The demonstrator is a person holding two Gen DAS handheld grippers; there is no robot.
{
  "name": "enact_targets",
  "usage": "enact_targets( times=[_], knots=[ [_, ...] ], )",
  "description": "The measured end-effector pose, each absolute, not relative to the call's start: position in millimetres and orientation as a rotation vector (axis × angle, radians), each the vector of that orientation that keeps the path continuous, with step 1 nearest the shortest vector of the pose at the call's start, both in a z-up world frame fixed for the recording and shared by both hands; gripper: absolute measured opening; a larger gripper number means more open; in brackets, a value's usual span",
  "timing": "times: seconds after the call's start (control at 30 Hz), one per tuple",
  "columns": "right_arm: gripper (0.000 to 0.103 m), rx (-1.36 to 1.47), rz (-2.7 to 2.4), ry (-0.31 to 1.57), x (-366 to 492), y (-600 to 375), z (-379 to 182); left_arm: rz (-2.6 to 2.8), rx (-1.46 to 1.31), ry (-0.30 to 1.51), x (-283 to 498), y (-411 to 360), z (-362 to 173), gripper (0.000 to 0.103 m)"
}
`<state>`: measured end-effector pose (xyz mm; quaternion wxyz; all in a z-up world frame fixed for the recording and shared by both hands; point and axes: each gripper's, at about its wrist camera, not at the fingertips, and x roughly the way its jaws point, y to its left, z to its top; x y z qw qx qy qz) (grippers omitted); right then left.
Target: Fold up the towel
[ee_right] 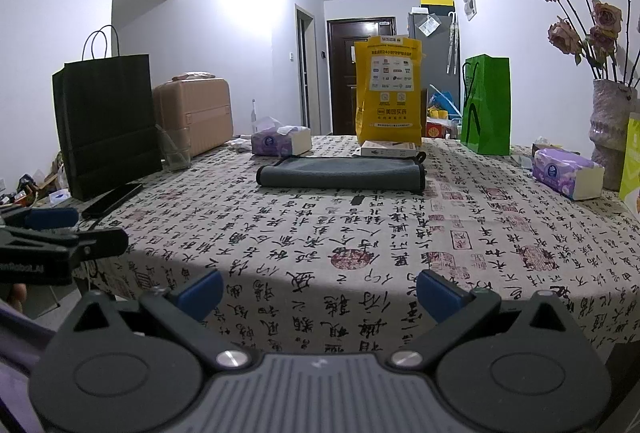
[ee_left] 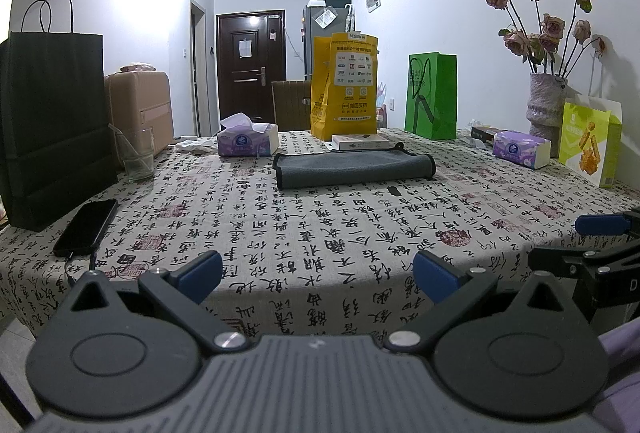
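Observation:
A grey towel with black edging lies folded flat on the far middle of the table; it also shows in the right wrist view. My left gripper is open and empty, held off the table's near edge, well short of the towel. My right gripper is open and empty too, also at the near edge. The right gripper shows at the right edge of the left wrist view. The left gripper shows at the left edge of the right wrist view.
The table has a calligraphy-print cloth. A black bag, a phone and a glass stand left. Tissue packs, a yellow bag, a green bag, a flower vase line the back and right.

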<state>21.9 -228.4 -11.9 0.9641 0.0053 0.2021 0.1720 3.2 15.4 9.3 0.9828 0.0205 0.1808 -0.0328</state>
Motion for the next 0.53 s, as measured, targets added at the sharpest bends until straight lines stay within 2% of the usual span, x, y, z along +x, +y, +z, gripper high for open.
enact_targets(
  times=[0.53],
  knots=[
    [0.103, 0.010, 0.346, 0.413, 22.3, -228.1, -12.7, -0.073, 0.043, 0.362, 2.5, 13.1, 8.0, 0.103]
  ],
)
